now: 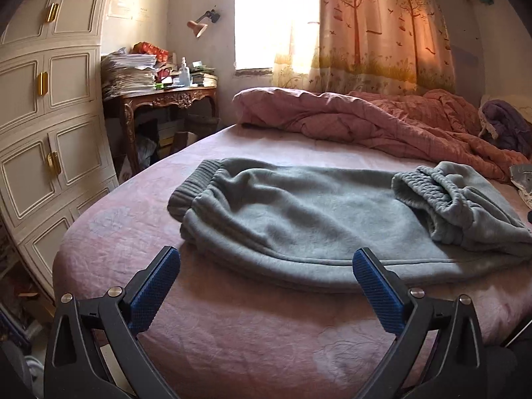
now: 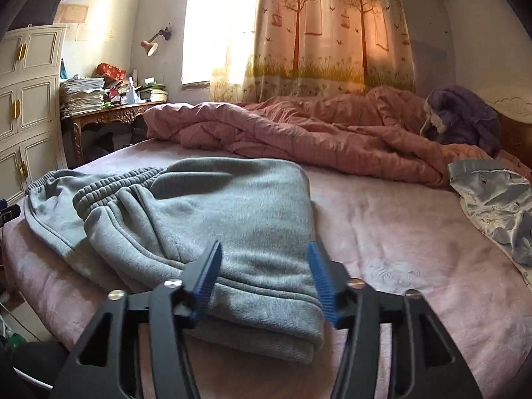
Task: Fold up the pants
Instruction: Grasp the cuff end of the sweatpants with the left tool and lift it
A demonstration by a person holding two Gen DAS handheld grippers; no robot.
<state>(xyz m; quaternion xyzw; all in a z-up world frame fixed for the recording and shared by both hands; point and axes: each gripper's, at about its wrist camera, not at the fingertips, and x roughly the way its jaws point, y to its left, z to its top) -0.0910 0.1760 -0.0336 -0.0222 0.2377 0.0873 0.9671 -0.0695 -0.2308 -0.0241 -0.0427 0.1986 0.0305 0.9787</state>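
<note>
Grey sweatpants (image 1: 299,219) lie folded on the pink bed sheet (image 1: 232,326). In the left wrist view their ribbed cuffs (image 1: 196,183) point left and the bunched waistband (image 1: 422,189) sits on top at the right. My left gripper (image 1: 266,256) is wide open just in front of the pants' near edge, with nothing between its blue pads (image 1: 156,286). In the right wrist view the pants (image 2: 232,206) fill the left half of the bed. My right gripper (image 2: 264,251) hovers over their near folded edge, jaws apart, and its pads (image 2: 207,279) do not press the cloth.
A rumpled pink quilt (image 2: 299,136) runs across the far side of the bed, with a purple fleece heap (image 2: 465,116) at its right end. A pale blue cloth (image 2: 495,206) lies at the right. A white cupboard (image 1: 43,126) and a cluttered desk (image 1: 159,96) stand to the left.
</note>
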